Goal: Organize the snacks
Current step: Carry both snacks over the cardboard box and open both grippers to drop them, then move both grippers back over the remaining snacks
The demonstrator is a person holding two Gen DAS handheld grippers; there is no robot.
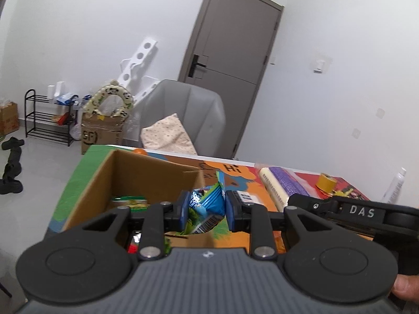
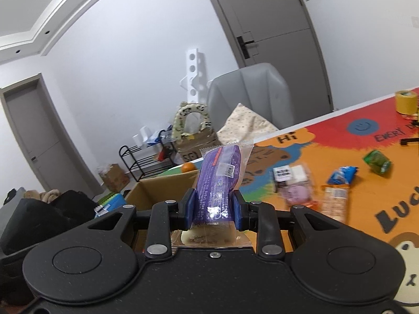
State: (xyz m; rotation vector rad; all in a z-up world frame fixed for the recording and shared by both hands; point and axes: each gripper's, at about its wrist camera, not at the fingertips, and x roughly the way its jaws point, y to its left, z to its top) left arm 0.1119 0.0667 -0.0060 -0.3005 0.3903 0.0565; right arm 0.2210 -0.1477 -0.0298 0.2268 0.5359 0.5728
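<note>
My left gripper (image 1: 207, 210) is shut on a blue and green snack packet (image 1: 207, 204), held just right of the open cardboard box (image 1: 146, 167), near its right wall. A green packet (image 1: 129, 201) lies inside the box. In the right wrist view my right gripper (image 2: 214, 206) is shut on a purple bread packet (image 2: 218, 180) that stands up between the blue pads, above the same cardboard box (image 2: 162, 188). The same purple packet (image 1: 284, 180) and the right gripper's black body (image 1: 348, 209) show at the right of the left wrist view.
On the colourful table mat (image 2: 340, 151) lie a green packet (image 2: 377, 161), a blue packet (image 2: 341, 175), a pink snack (image 2: 296, 193), an orange wrapper (image 2: 335, 204) and a yellow tape roll (image 2: 406, 102). A grey chair (image 1: 183, 110) with a cushion stands behind the table.
</note>
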